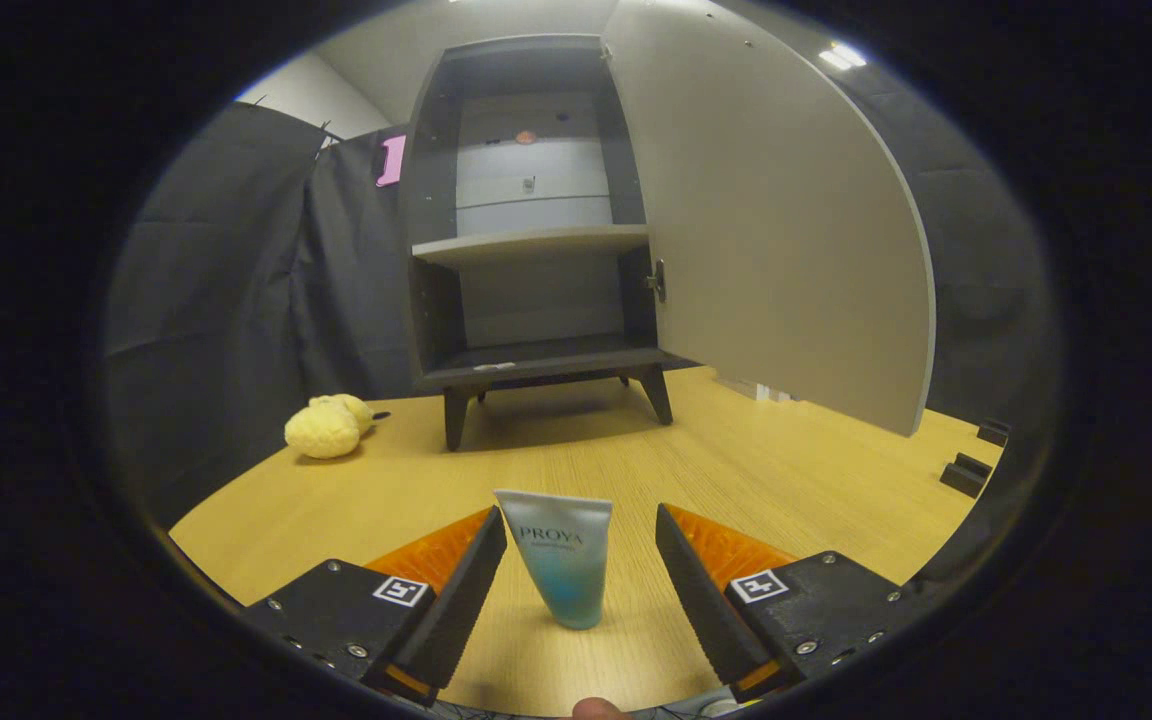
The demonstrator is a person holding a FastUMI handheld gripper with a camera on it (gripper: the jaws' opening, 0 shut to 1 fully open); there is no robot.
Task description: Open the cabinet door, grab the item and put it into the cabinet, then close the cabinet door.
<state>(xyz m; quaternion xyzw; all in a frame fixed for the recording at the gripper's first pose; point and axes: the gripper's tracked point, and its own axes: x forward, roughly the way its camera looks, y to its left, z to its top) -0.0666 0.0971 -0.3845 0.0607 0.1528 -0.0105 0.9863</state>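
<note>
Nearest of all, the gripper (581, 545) has its fingers spread apart on either side of a small tube (563, 555), which stands cap-down on the wooden table (786, 470); the left finger sits just beside the tube's upper edge, though contact cannot be confirmed, and the right finger is clearly apart from it. Farther off, the cabinet (536, 240) has its door (776, 220) swung wide to the right, so opening looks done. Its shelf (531, 243) and bottom compartment look bare. A yellow plush toy (326, 427) lies near the cabinet's left leg. Gripping the tube, placing it inside and closing the door remain.
</note>
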